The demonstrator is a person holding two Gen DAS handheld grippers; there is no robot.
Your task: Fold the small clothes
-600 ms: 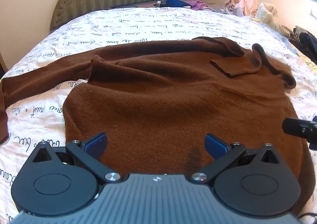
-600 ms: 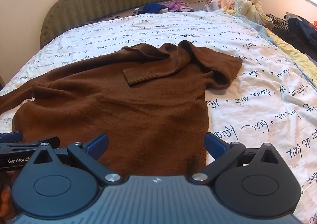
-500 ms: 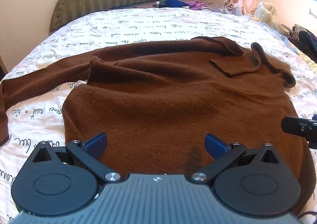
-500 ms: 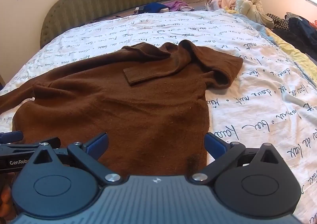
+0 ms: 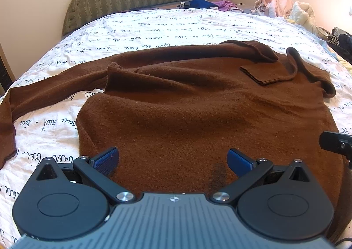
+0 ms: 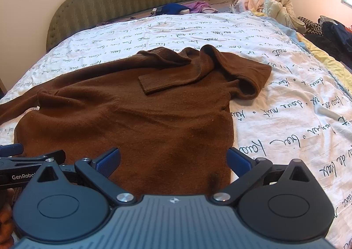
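Brown knitted long-sleeved sweater [image 5: 198, 103] spread across mid-frame on the script-printed white bed sheet [image 5: 154, 29], right sleeve already folded inward with its ribbed cuff [image 6: 162, 83] on the chest, left sleeve [image 5: 55, 86] still outstretched toward the left edge. Left claw [image 5: 173, 158] and right claw [image 6: 173, 158] both spread wide, empty, low over the hem at lower frame. Probable step: sleeve folding half done; next, pinching the outstretched sleeve and laying it across the body.

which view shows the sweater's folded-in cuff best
The right wrist view: the ribbed cuff lies near centre, its ribbing and whole end visible on the brown sweater. The left wrist view shows the same cuff smaller, off to the right, ribbing hard to see.
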